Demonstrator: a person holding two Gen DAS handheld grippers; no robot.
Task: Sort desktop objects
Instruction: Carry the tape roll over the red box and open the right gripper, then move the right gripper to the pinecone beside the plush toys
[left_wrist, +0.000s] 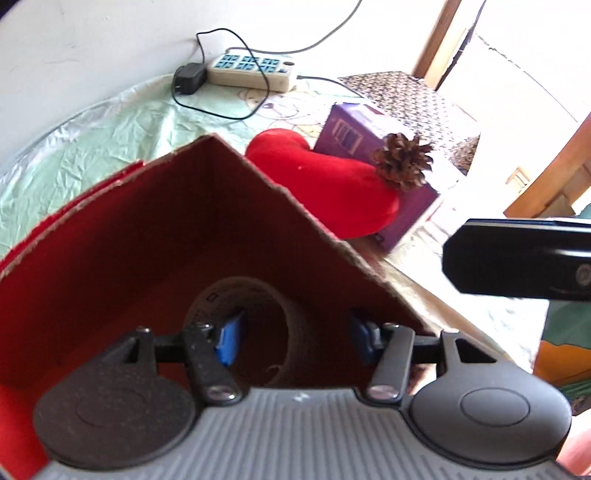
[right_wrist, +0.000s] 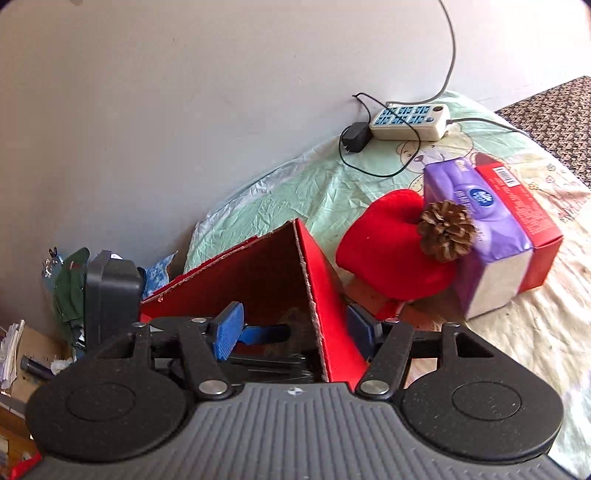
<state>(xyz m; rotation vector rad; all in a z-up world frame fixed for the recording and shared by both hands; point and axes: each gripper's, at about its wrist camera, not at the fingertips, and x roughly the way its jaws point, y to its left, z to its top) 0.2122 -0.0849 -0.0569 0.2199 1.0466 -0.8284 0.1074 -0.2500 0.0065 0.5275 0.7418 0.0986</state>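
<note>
Open left tongs (left_wrist: 295, 338) over tape roll (left_wrist: 255, 328)

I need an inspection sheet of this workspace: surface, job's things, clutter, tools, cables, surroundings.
Surface: wrinkled green cloth covers the table.
Job's things: tape roll inside red box; pine cone on red heart cushion; tissue pack.
Clutter: red carton.
Tools: left tool open around tape roll; right tool open, straddling box wall.
Cables: power strip, black adapter.
Surroundings: grey wall.
</note>
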